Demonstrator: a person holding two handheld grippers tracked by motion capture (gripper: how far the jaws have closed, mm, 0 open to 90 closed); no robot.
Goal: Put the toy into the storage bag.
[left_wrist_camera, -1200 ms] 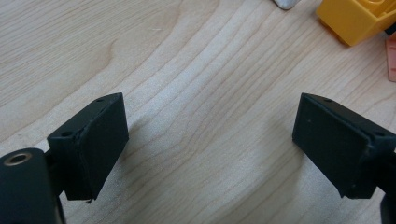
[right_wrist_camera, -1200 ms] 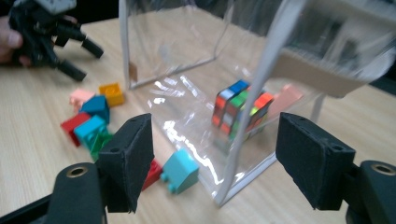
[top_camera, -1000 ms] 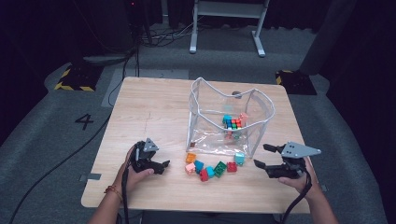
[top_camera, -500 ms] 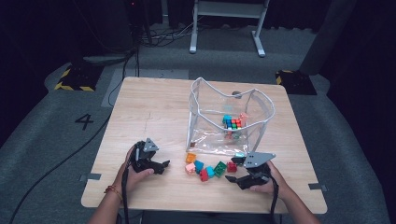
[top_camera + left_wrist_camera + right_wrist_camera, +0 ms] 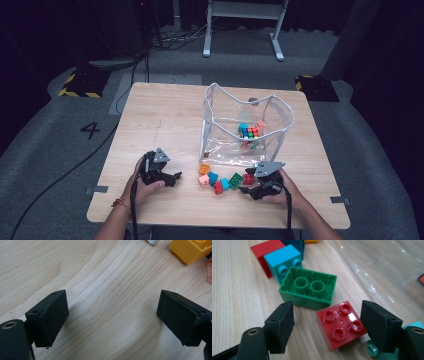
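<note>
A small heap of toy bricks (image 5: 218, 181) lies on the wooden table (image 5: 165, 120) in front of a clear plastic bag (image 5: 225, 145). My right gripper (image 5: 245, 188) sits low at the heap's right end, open. In the right gripper view a red square brick (image 5: 338, 326) lies studs-up between its jaws (image 5: 327, 320), close to the right pad and apart from the left one. An upturned green brick (image 5: 309, 291) and a teal brick (image 5: 283, 261) lie just beyond. My left gripper (image 5: 173, 178) rests to the left of the heap, open over bare wood (image 5: 112, 315).
The bag stands open-topped at the table's middle right and holds several coloured bricks (image 5: 248, 131). A yellow brick (image 5: 191, 250) lies just ahead of the left gripper. The table's near edge runs close under both hands. A dark floor with cables surrounds the table.
My right gripper has moved left and down from the table's right side to the bricks, and now straddles the red brick. The left gripper has stayed put.
</note>
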